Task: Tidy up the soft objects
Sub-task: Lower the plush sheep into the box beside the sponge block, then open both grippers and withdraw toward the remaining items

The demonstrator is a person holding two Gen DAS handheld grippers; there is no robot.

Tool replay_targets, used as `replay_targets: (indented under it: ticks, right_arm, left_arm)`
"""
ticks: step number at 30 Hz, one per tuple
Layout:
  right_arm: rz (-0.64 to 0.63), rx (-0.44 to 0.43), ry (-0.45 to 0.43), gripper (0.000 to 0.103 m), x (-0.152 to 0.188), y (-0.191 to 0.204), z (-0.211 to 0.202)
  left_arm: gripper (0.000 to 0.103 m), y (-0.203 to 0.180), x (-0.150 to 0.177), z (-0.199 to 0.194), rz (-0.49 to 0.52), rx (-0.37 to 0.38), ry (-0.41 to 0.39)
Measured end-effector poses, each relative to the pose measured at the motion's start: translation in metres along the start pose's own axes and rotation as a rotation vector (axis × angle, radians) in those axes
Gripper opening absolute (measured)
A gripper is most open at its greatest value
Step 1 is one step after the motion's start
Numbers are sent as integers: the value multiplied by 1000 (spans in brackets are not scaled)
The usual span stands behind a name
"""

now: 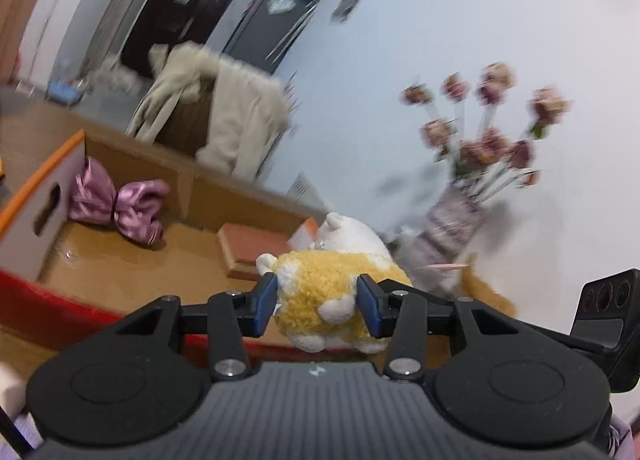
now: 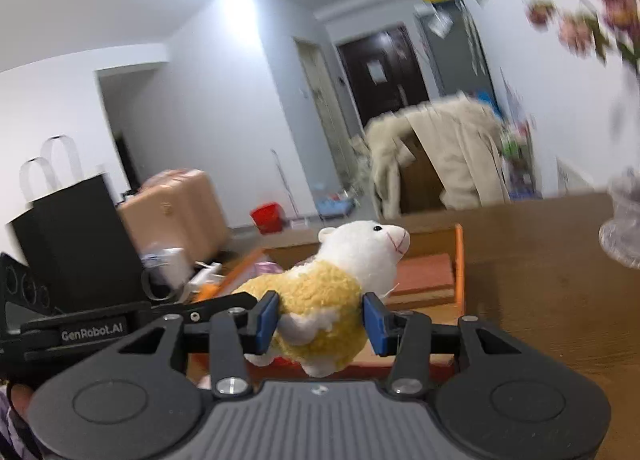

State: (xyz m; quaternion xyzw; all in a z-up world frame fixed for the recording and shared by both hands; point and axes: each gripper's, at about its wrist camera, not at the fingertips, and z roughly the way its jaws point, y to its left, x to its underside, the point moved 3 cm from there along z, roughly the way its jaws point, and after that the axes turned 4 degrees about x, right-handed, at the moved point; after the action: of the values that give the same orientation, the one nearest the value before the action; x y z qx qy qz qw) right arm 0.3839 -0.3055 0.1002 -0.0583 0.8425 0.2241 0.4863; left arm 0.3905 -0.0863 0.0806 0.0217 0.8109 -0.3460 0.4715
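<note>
Item: one plush sheep point(image 1: 320, 296), yellow fleece with white head and feet, which I held between both tongs at once. My left gripper point(image 1: 316, 306) had its blue pads pressed into the fleece on either side of the body, and my right gripper point(image 2: 320, 318) was clamped on the same toy in the same manner, so neither pair stood free. The sheep hung clear of any surface, just ahead of both sets of fingers. Beyond and to the left of the left tongs lay an open cardboard box point(image 1: 44, 195) with an orange rim; inside it I noted a pink satin bow point(image 1: 116, 203) toward the far side and a flat reddish pad point(image 1: 252, 248) nearer the toy. To the right of the left tongs stood a vase of dried roses point(image 1: 452, 219) on the wooden table point(image 2: 540, 280); a beige coat point(image 2: 452, 155) hung over a chair well behind. Step in hand, as I judged it: carrying the sheep toward the box. Next move, as I judged it: bring the toy over a bare part of the box floor, lower it, and part both pairs together so it dropped evenly, keeping clear of the vase.
</note>
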Motion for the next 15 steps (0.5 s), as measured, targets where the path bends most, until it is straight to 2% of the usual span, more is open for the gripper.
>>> replay_targets:
  ticks: [3, 6, 10, 13, 15]
  right_arm:
    - [34, 42, 56, 45, 0, -24, 35]
    - [-22, 107, 81, 45, 10, -28, 50]
    - [-101, 149, 90, 45, 21, -24, 52]
    - [-177, 187, 52, 45, 20, -13, 40]
    - [-184, 180, 26, 45, 16, -5, 26]
  left_arm:
    - [43, 16, 1, 40, -15, -34, 85]
    - [40, 20, 10, 63, 9, -61, 157]
    - [38, 20, 16, 62, 53, -76, 159]
    - [42, 15, 12, 51, 51, -80, 150]
    - [43, 6, 7, 37, 62, -84, 127]
